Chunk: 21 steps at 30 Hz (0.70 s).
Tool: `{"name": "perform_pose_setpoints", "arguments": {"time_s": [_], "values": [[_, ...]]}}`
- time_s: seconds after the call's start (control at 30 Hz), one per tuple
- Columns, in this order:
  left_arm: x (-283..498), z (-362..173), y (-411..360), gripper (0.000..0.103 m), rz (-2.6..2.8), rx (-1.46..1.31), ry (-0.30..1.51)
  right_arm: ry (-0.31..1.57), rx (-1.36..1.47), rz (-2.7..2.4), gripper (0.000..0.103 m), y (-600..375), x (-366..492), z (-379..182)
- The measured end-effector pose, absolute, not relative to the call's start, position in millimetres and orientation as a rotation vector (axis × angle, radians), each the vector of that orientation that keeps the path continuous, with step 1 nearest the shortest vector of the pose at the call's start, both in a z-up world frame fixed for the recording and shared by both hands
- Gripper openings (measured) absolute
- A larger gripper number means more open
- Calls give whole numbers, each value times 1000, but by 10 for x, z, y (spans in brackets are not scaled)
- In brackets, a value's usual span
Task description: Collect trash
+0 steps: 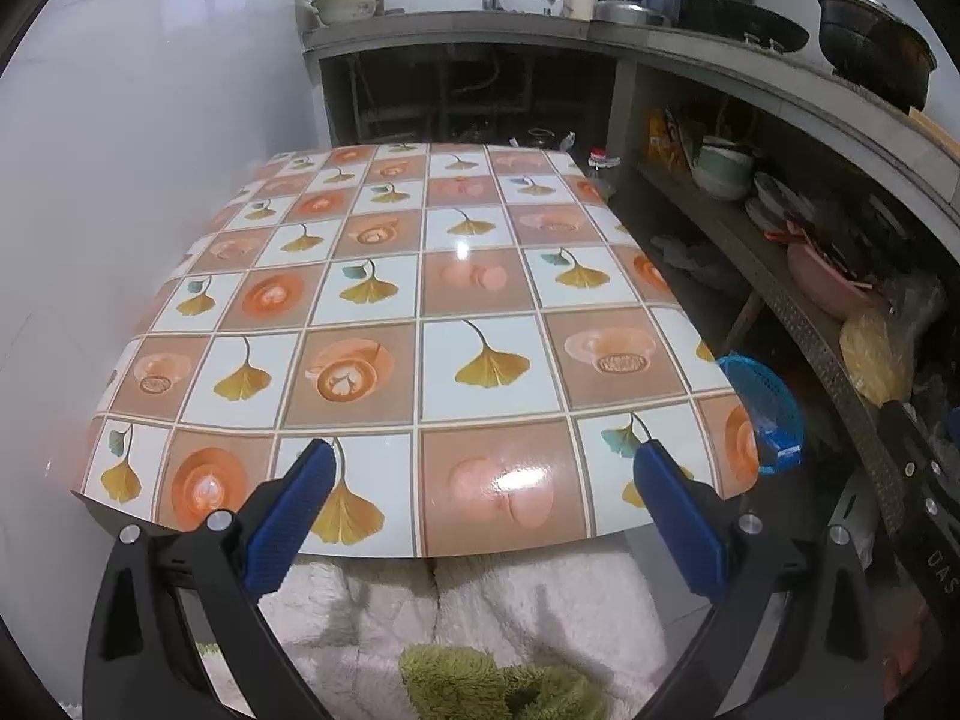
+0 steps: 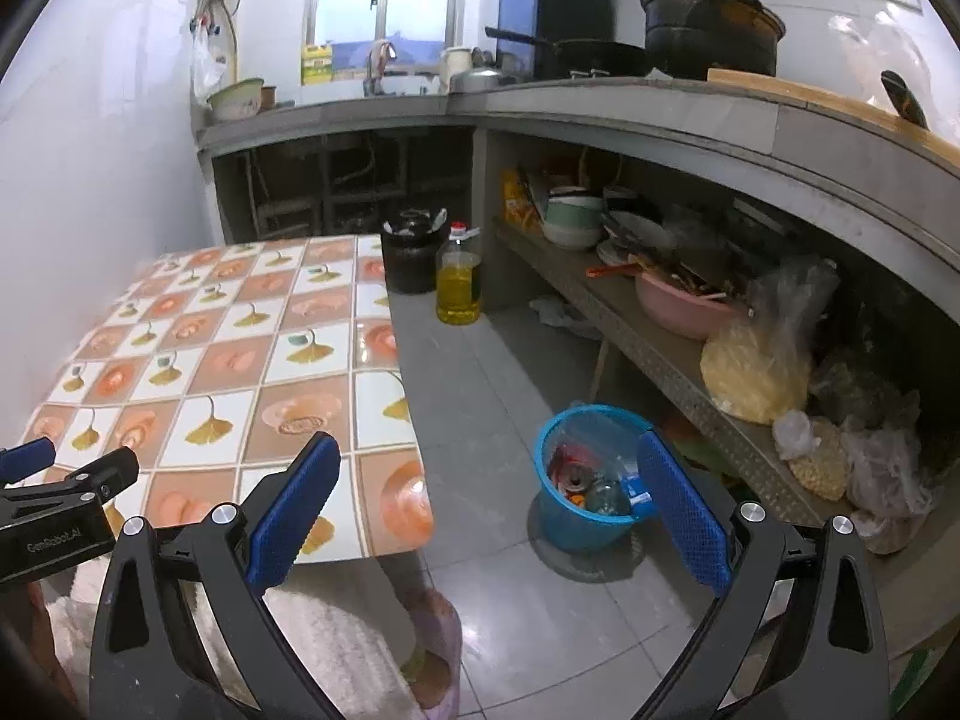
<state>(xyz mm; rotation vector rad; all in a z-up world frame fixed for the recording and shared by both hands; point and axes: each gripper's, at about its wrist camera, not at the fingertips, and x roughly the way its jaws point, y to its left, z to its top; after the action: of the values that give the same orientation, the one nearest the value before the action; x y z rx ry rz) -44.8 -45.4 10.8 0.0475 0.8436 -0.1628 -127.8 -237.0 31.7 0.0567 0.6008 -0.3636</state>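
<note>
Blue bin [image 2: 591, 480] sits on the floor right of the table [image 2: 240, 360], nearest the right tongs [image 2: 489, 504], both tongs [image 1: 483, 510] wide open and empty.

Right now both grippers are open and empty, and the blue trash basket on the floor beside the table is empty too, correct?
Not quite. The left gripper and right gripper are open and empty, but the blue trash basket on the floor beside the table already holds cans and wrappers, as the right wrist view shows.
</note>
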Motion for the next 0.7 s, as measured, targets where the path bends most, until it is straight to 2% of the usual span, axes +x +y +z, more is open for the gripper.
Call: {"name": "perform_pose_setpoints", "arguments": {"time_s": [0.7], "values": [[-374, -45, -695, 98, -210, 121, 925, 680, 50, -361, 95, -2516, -1213, 205]]}}
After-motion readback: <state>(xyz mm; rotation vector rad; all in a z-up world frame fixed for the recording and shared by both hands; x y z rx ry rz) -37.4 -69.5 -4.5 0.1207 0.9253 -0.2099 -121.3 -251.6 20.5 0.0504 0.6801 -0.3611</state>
